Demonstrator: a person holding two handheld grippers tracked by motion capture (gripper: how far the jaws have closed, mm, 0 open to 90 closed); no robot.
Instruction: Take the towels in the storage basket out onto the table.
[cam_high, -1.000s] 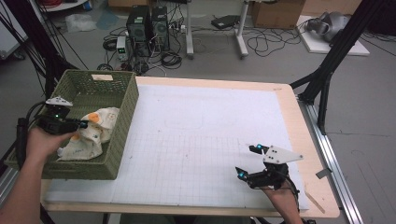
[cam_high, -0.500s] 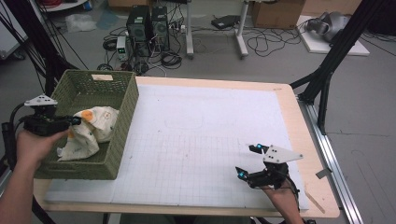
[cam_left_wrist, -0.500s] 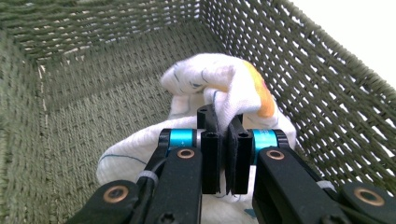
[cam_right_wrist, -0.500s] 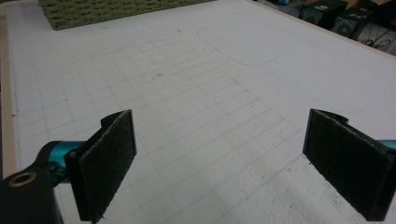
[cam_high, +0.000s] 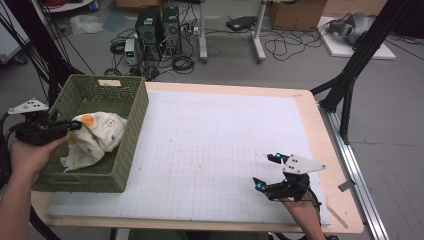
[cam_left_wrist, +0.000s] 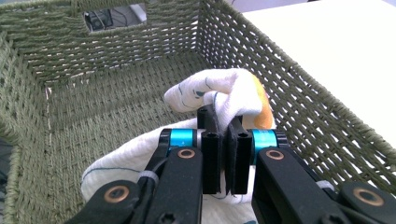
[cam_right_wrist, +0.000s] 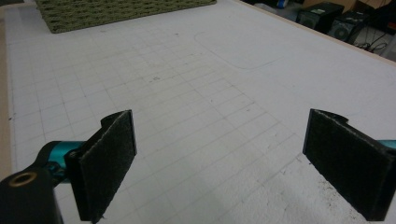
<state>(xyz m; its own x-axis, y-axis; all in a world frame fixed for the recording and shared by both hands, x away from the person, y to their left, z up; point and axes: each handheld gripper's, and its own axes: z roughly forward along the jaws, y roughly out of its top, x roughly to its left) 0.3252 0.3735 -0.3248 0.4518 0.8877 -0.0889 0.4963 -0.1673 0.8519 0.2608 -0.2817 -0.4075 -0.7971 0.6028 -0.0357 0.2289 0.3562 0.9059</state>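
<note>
A white cloth (cam_high: 100, 136) with orange and green print lies bunched inside the green woven basket (cam_high: 131, 145) at the table's left. My left gripper (cam_high: 76, 126) reaches in over the basket's left wall and is shut on a fold of the cloth. In the left gripper view the two jaws pinch the cloth (cam_left_wrist: 219, 88) at my left gripper (cam_left_wrist: 224, 122), with the fold raised above the basket floor (cam_left_wrist: 107, 107). My right gripper (cam_high: 264, 171) hovers open near the table's front right, over the white grid mat (cam_right_wrist: 210, 70), and my right gripper (cam_right_wrist: 219, 158) has nothing between its pads.
The white grid mat (cam_high: 220, 145) covers most of the wooden table (cam_high: 330, 165). The basket's near wall (cam_right_wrist: 116, 11) shows at the far end in the right gripper view. Computer towers (cam_high: 157, 30), cables and black stand legs (cam_high: 350, 80) are on the floor beyond.
My left gripper has drawn back to the left and slightly up, pulling the pinched cloth toward the basket's left wall. The right gripper has stayed put.
</note>
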